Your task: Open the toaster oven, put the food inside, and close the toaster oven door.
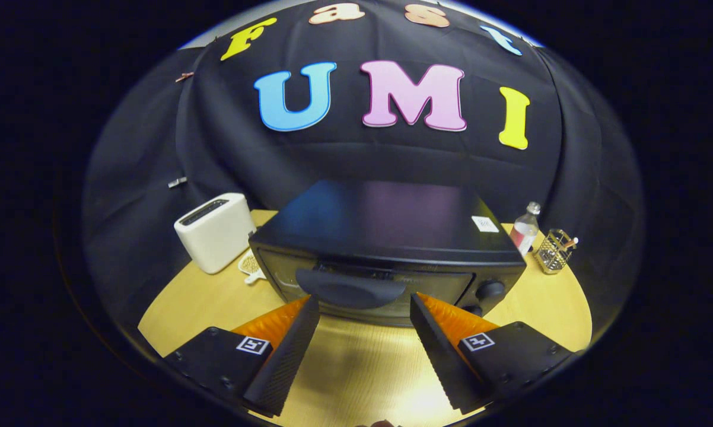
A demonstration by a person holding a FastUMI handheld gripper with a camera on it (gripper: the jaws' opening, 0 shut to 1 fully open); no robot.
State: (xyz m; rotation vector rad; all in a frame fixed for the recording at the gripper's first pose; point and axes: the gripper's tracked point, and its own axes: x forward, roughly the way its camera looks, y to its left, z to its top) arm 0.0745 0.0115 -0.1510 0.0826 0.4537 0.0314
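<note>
A black toaster oven (386,237) stands on the round wooden table (362,362), its glass door shut. The door's curved dark handle (350,289) runs along the top of the door, just ahead of my fingertips and slightly left of the gap between them. My gripper (365,303) is open, fingers spread wide with nothing between them, hovering above the table close in front of the door. A small white plate (251,264) with some pale food on it peeks out at the oven's left, partly hidden behind it.
A white slot toaster (215,231) stands left of the oven. To the oven's right are a clear bottle (525,229) and a wire holder (555,251) with utensils. Two control knobs (490,290) sit on the oven's right front. Bare tabletop lies below the fingers.
</note>
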